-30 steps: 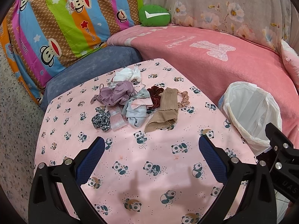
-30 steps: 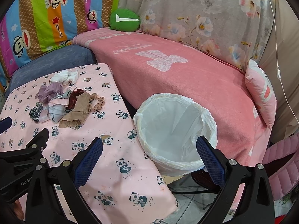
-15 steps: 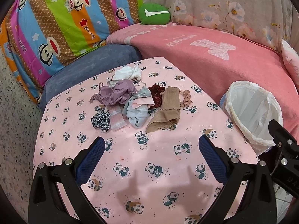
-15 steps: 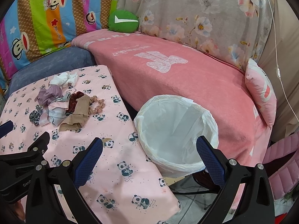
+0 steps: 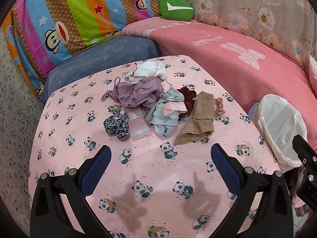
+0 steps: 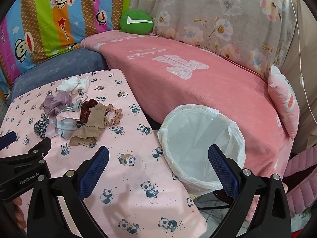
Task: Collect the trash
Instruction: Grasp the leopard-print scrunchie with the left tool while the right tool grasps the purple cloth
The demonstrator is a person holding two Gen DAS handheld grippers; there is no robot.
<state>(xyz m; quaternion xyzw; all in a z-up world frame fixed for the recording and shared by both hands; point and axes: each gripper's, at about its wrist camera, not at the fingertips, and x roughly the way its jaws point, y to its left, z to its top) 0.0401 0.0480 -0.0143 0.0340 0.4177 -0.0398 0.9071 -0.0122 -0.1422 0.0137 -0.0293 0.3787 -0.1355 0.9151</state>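
A heap of cloth scraps [image 5: 158,109] is shown on the panda-print table [image 5: 150,170], with the lined bin [image 6: 202,148] just beside its edge. Left gripper [image 5: 160,158] and right gripper [image 6: 158,158] are held spread wide, nothing grasped.

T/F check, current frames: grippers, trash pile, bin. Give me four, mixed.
1. Both the left gripper and right gripper are open and hold nothing. True.
2. The lined bin already holds some of the scraps. False: only its white liner shows inside.
3. The scrap pile lies on the panda cloth, ahead of the left gripper. True.
4. The bin stands on top of the table. False: it stands beside the table edge, on the right gripper's side.
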